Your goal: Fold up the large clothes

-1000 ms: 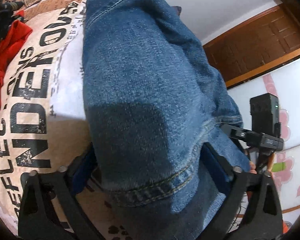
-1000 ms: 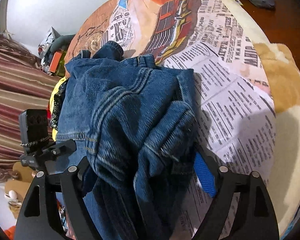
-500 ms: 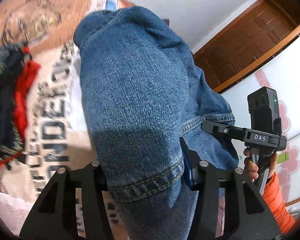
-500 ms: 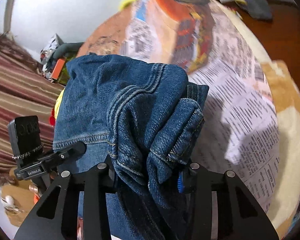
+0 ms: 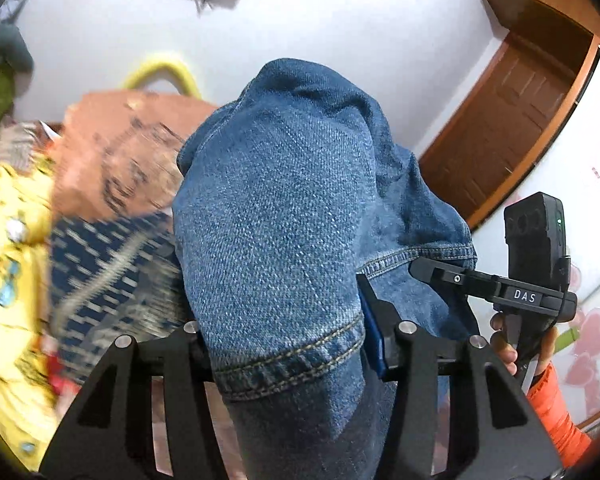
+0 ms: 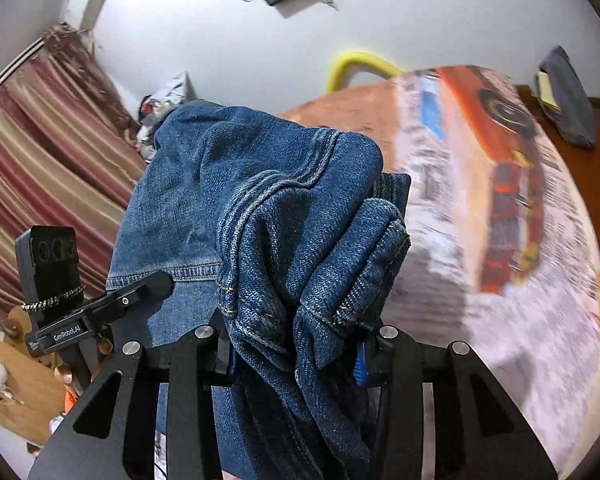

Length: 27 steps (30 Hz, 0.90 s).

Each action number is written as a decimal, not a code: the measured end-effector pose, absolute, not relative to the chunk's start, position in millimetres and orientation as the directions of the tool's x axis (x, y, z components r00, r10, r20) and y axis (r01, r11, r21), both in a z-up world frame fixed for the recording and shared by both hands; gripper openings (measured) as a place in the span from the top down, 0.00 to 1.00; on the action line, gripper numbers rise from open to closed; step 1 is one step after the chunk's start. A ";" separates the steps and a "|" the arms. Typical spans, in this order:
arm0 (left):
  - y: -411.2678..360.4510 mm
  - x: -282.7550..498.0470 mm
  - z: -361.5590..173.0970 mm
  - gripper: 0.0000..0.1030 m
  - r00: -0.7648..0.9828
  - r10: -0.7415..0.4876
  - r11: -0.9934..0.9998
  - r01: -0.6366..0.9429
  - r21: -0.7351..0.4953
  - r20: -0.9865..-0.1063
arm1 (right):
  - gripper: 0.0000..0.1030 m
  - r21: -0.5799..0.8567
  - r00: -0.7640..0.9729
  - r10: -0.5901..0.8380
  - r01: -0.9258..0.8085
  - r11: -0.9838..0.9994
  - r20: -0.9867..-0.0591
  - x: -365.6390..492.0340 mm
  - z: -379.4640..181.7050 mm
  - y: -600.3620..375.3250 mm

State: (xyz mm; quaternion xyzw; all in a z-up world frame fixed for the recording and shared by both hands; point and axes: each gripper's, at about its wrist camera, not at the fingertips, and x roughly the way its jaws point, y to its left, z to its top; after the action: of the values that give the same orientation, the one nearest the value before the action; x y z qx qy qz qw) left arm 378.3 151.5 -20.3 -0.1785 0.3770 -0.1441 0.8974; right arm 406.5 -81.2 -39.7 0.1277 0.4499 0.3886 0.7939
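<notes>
Both tongs are clamped on a pair of blue denim jeans, held in the air above a bed whose printed bedspread looks blurred. The left tongs pinch a hemmed leg end of the jeans, which bulges up over the fingers and hangs down below them. The right tongs grip a bunched fold of seamed denim, with more cloth draping beneath; in the left wrist view the right tongs appear at the right, held by a hand in an orange sleeve.
</notes>
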 end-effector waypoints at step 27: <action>306.9 448.9 -160.7 0.31 0.554 -0.137 0.925 -0.225 -0.307 -0.821 | 0.53 0.515 0.082 0.610 -0.454 0.727 -0.788 484.7 -180.2 91.3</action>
State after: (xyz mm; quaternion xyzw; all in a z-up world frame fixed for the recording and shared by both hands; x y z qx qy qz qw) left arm 448.9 306.9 -160.7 -0.1923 0.4716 0.0256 0.8602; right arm 484.7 91.3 -180.2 0.0683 0.5717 0.3632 0.7325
